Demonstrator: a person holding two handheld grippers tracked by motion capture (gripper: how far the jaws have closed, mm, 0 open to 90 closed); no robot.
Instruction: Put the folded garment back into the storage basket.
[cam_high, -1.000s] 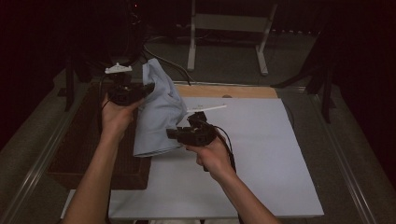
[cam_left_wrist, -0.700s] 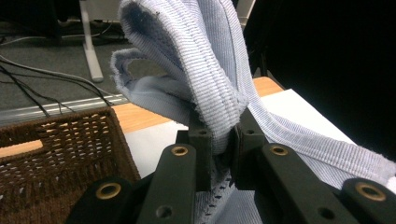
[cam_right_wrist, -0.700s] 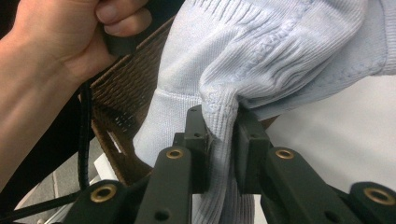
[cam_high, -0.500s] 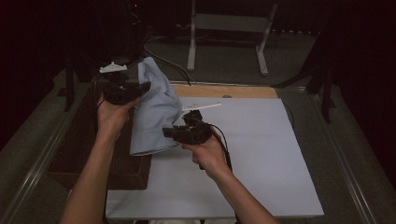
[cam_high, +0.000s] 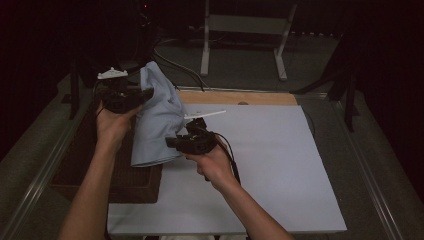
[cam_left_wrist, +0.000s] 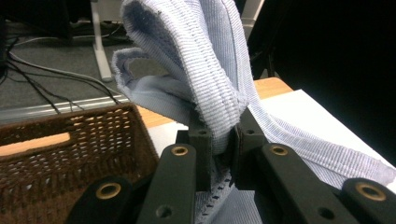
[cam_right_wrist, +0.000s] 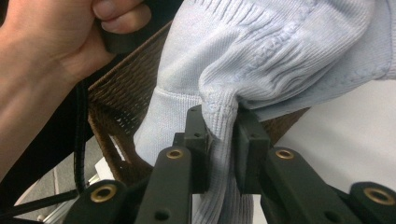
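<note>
A pale blue knitted garment (cam_high: 157, 117) hangs in the air between both grippers, above the left edge of the white board (cam_high: 260, 165). My left gripper (cam_high: 146, 93) is shut on its upper edge (cam_left_wrist: 219, 116), held high over the brown wicker basket (cam_high: 130, 177). Lower and to the right, my right gripper (cam_high: 170, 142) is shut on a bunched fold of the garment (cam_right_wrist: 219, 112). In the right gripper view the person's other hand (cam_right_wrist: 56, 46) is at upper left.
The wicker basket (cam_left_wrist: 56, 154) stands at the table's left beside the white board. A wooden strip (cam_high: 235, 97) runs along the board's far edge. Cables (cam_high: 170, 60) and a white stand's legs (cam_high: 240, 45) lie on the floor beyond.
Both grippers have lifted the garment higher and slightly left; its lower hem has risen off the board and hangs over the basket's edge.
</note>
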